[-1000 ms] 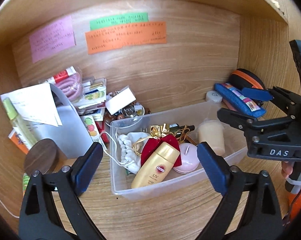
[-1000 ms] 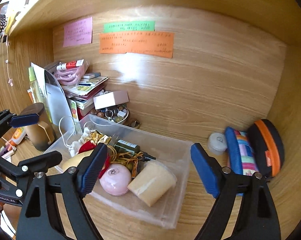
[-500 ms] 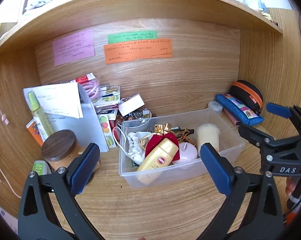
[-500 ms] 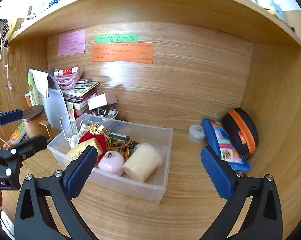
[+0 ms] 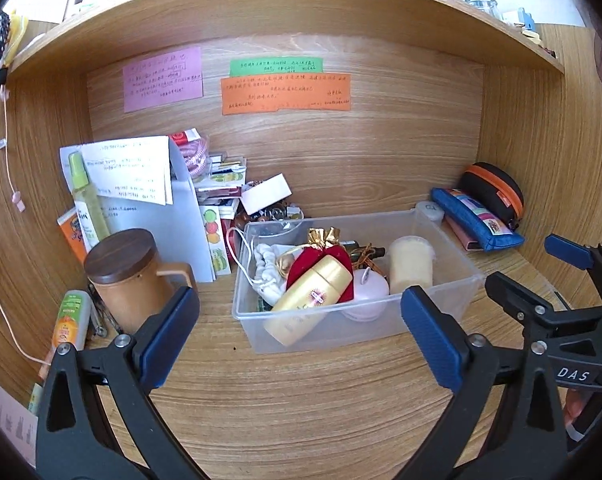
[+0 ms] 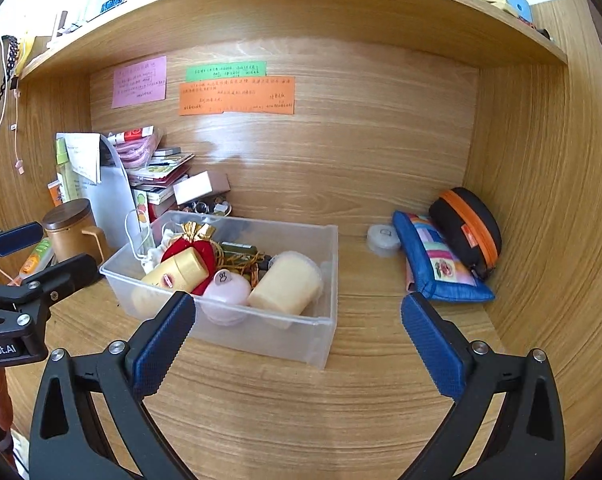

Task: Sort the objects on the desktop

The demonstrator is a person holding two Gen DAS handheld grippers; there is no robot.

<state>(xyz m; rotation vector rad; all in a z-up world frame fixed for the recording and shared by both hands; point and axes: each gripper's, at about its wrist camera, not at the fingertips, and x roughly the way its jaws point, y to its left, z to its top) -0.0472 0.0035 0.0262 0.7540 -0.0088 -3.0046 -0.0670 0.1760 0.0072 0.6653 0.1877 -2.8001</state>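
Note:
A clear plastic box [image 5: 453, 280] [image 6: 325, 332] stands on the wooden desk. Inside lie a gold sunscreen bottle [image 5: 313, 300] [image 6: 177, 270], a red pouch [image 5: 305, 262], a pink round case [image 5: 367, 288] [image 6: 227, 288], a cream cup [image 5: 411, 264] [image 6: 287, 280] and a white scrunchie [image 5: 267, 264]. My left gripper [image 5: 299, 338] is open in front of the box with nothing between its fingers. My right gripper [image 6: 297, 336] is open too, short of the box's right end. Each gripper appears at the edge of the other's view.
A brown lidded mug [image 5: 127, 276], a white folder [image 5: 181, 216], a green spray bottle [image 5: 87, 200] and stacked booklets [image 6: 161, 172] crowd the left. A blue pencil case [image 6: 437, 260], a black-and-orange pouch [image 6: 467, 228] and a small white tin [image 6: 383, 236] lie at the right wall. A shelf hangs overhead.
Both grippers have pulled back from the box, so more of the desk and the shelf above shows. The jaws of both stand a little wider than a second ago.

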